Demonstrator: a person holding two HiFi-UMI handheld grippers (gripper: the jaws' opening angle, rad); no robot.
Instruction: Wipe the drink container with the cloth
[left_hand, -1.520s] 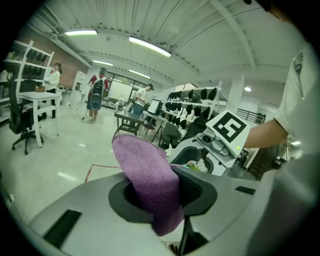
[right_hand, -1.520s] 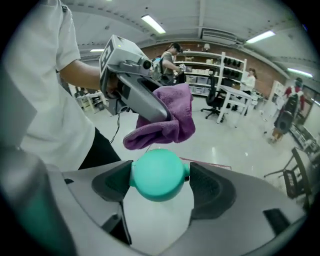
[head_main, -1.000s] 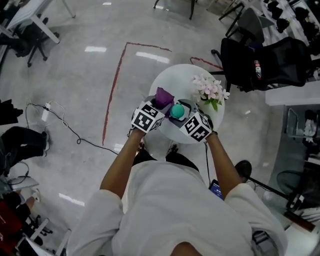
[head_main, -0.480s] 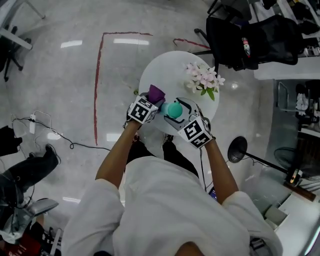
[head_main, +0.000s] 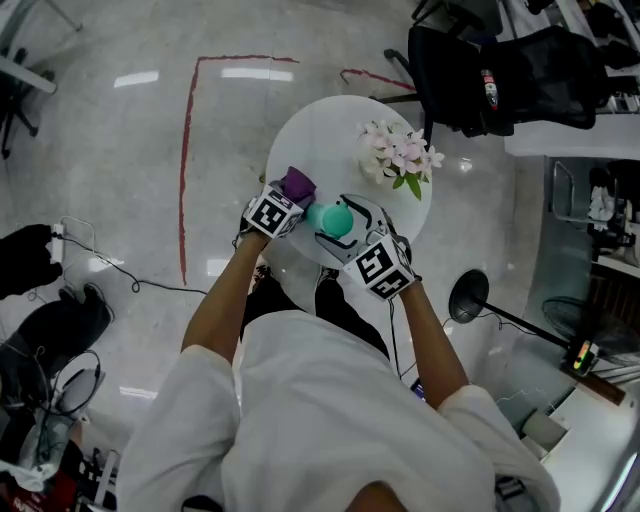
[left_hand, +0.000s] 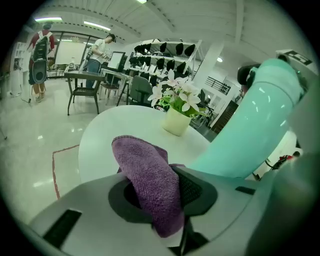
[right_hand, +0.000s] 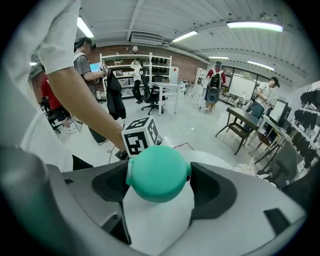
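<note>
Pinching the cloth, left gripper jaws sit beside the drink container clamped by right gripper.

The person is wearing a loose white short-sleeved shirt, its sleeves ending above the elbows; the left gripper and right gripper are showing smooth pale grey shells with dark, rounded jaw pads; each is carrying a white cube printed with bold black square markers.
</note>
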